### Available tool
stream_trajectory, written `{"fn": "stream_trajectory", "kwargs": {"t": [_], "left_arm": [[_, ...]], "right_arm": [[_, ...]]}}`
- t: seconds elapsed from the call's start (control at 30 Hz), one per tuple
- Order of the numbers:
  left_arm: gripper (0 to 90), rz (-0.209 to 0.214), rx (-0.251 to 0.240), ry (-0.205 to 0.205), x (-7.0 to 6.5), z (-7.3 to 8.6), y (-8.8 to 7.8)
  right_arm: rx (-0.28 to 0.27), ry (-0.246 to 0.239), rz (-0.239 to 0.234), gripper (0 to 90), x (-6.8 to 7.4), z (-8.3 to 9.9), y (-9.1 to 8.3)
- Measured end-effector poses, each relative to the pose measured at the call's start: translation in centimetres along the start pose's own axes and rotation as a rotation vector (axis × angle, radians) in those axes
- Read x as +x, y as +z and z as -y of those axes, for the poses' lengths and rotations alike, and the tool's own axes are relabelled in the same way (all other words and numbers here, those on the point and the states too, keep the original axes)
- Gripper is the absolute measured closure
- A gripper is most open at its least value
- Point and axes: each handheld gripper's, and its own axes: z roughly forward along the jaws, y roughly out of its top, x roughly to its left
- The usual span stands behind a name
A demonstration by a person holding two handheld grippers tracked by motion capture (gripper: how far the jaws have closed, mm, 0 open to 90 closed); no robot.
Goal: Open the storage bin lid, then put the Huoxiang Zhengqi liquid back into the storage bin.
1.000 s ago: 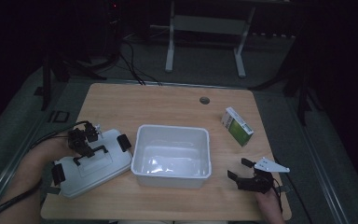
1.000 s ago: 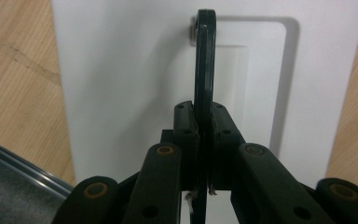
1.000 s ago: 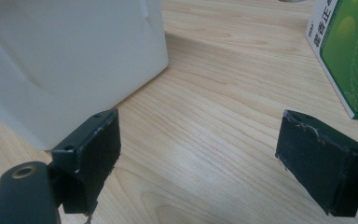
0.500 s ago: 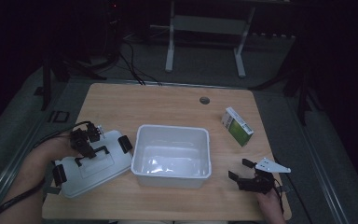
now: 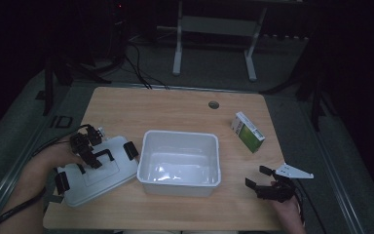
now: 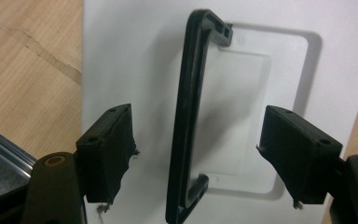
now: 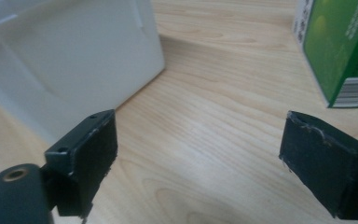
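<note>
A white lid (image 5: 95, 171) with a black handle (image 5: 99, 158) and black side clips lies flat on the table, left of an open white bin (image 5: 181, 163). My left gripper (image 5: 93, 155) hovers over the lid, open, its jaws either side of the handle (image 6: 186, 135) on the lid (image 6: 121, 56). At the table's front right my right gripper (image 5: 260, 177) stands open above bare wood, between the bin's wall (image 7: 70, 60) and a green and white carton (image 7: 338, 46). That carton (image 5: 247, 132) rests right of the bin.
The wooden table (image 5: 175, 109) has a round cable hole (image 5: 214, 105) near its far edge. Beyond the table stands a metal frame (image 5: 214, 29) on a dark floor. Bare wood lies behind the bin and along the front edge.
My left gripper has slid from the lid's far left corner towards its middle and now straddles the handle. The right gripper has hardly moved.
</note>
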Motion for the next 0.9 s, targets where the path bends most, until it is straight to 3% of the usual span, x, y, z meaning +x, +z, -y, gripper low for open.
{"fn": "stream_trajectory", "kwargs": {"t": [0.13, 0.33, 0.37, 0.4, 0.63, 0.9], "left_arm": [[22.5, 0.000, -0.010, -0.012, 0.1, 0.2, -0.1], [22.5, -0.008, -0.001, -0.015, 0.2, 0.2, 0.1], [22.5, -0.008, -0.001, -0.015, 0.2, 0.2, 0.1], [22.5, -0.007, -0.006, -0.018, 0.3, 0.2, 0.1], [20.0, -0.006, -0.006, -0.023, 0.1, 0.3, 0.1], [20.0, -0.008, -0.007, -0.027, 0.2, 0.5, -0.2]], "right_arm": [[0.002, 0.008, 0.009, 10.3, -0.1, 0.0, -0.4], [0.003, 0.023, 0.069, 11.0, -0.4, 0.2, -1.1], [0.003, 0.023, 0.069, 11.0, -0.4, 0.2, -1.1], [0.027, 0.030, 0.036, 14.9, -0.6, 0.3, -1.3], [0.056, 0.021, 0.041, 15.3, -0.9, -0.2, -2.2], [0.082, 0.010, 0.020, 24.9, -1.7, -2.0, -2.7]]}}
